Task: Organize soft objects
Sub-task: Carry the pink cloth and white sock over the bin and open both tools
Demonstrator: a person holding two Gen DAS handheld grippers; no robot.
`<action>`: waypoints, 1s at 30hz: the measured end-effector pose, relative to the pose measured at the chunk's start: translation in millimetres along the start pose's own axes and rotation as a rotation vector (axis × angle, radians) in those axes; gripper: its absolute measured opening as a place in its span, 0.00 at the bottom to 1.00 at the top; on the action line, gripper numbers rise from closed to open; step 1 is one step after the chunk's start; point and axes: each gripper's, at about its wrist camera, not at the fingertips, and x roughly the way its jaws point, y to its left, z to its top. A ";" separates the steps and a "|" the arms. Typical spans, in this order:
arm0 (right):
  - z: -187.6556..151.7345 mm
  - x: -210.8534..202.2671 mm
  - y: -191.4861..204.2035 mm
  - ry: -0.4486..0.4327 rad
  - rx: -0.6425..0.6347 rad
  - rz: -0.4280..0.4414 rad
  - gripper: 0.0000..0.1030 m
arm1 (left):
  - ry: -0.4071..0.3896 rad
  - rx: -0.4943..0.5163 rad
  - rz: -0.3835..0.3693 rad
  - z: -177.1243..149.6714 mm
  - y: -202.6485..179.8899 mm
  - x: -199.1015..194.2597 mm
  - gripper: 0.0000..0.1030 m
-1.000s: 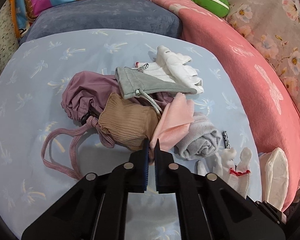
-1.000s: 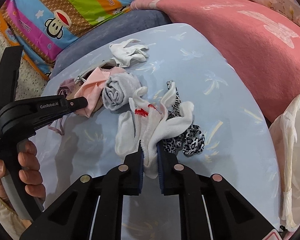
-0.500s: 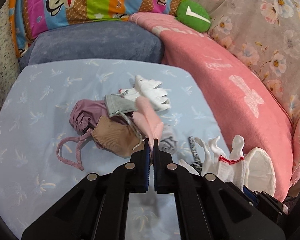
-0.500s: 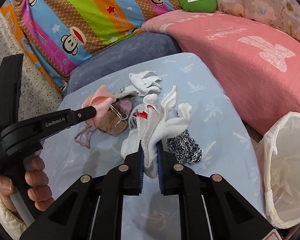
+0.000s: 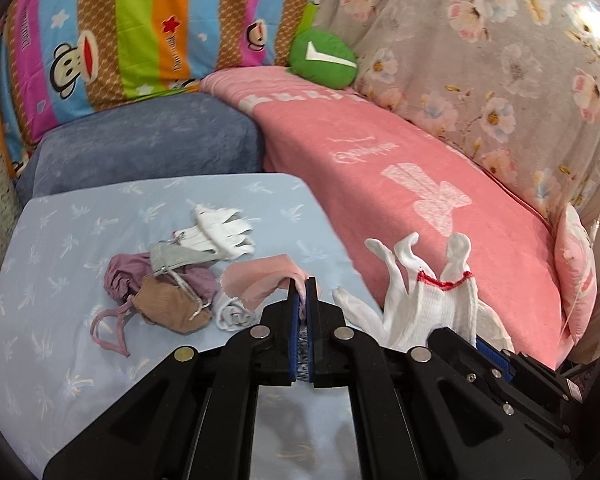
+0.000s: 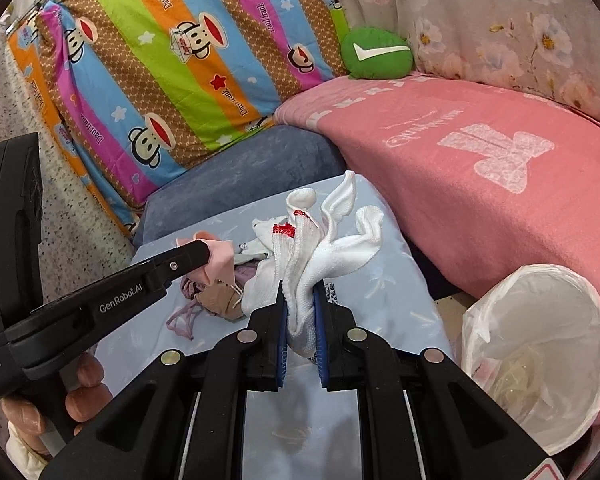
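Both tools have risen since the earlier frame, each lifting its item clear of the table (image 5: 52, 240). Left tool (image 5: 303, 292) is pressed together on the pink cloth (image 5: 256, 280); right tool (image 6: 298, 304) pinches the white glove (image 6: 312, 248), fingers trailing upward. Lined bin (image 6: 540, 344) stands open just off the table's right edge, nearer the right tool. 5 or so items remain piled at table centre; the path rightward appears unobstructed.

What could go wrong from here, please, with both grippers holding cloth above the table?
The left gripper pinches only an edge of the pink cloth, so it might slip free. The white gloves in the right gripper dangle loosely and could snag the pile or miss the lined bin.
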 end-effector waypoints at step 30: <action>-6.9 -104.1 -159.1 -0.165 0.207 -0.194 0.11 | 0.053 0.296 -0.254 -18.3 -175.7 11.7 0.03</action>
